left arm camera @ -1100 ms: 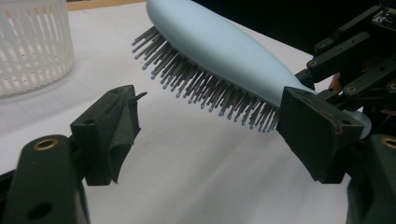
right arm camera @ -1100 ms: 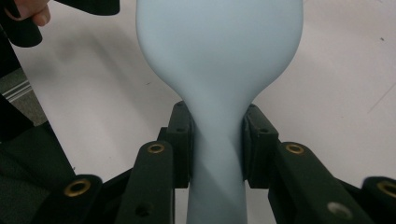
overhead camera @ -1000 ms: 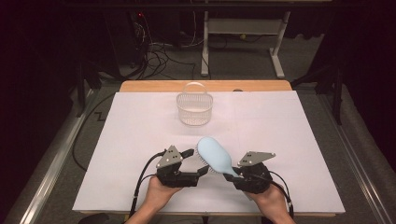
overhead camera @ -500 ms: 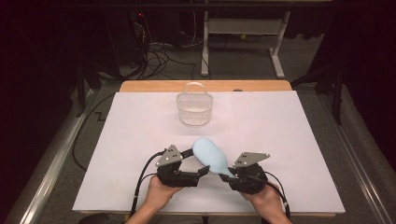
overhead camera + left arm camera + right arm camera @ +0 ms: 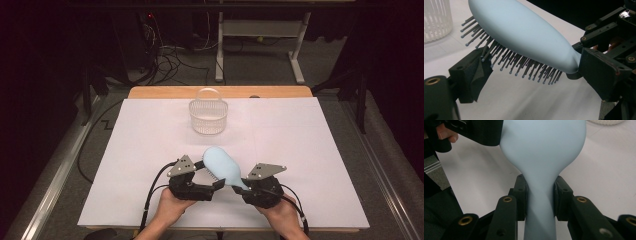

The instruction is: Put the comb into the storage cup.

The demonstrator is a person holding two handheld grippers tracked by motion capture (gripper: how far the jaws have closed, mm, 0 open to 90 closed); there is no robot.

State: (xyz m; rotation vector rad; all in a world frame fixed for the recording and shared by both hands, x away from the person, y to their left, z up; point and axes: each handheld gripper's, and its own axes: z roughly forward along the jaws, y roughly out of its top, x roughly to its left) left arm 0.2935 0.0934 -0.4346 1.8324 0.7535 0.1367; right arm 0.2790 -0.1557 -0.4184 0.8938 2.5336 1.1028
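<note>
**Brush handle clamped on the right, left jaws parted under the bristles**

Right gripper [image 5: 540, 195]: jaws closed on the narrow handle of the pale blue hairbrush [image 5: 541, 150], one black pad pressed to each side of the neck. Brush lifted clear of the desk [image 5: 310, 150], head angled up and away toward the far edge, smooth back uppermost, dark bristles [image 5: 524, 67] pointed down and toward the left gripper [image 5: 212, 184].

Left gripper: jaws just opened wider, now parted and closed on nothing. One jaw seen in the left gripper view at the outer bristle tips, a few pins brushing its pad; other jaw hard to make out there. Hairbrush [image 5: 222, 167] held between the two grippers in the high view, near the front edge, above the white sheet.

Both grippers held in bare hands, forearms entering from the near side. White slatted basket [image 5: 208, 116] with a hoop handle upright farther back, well apart from the brush, near the wooden rim of the desk.
</note>
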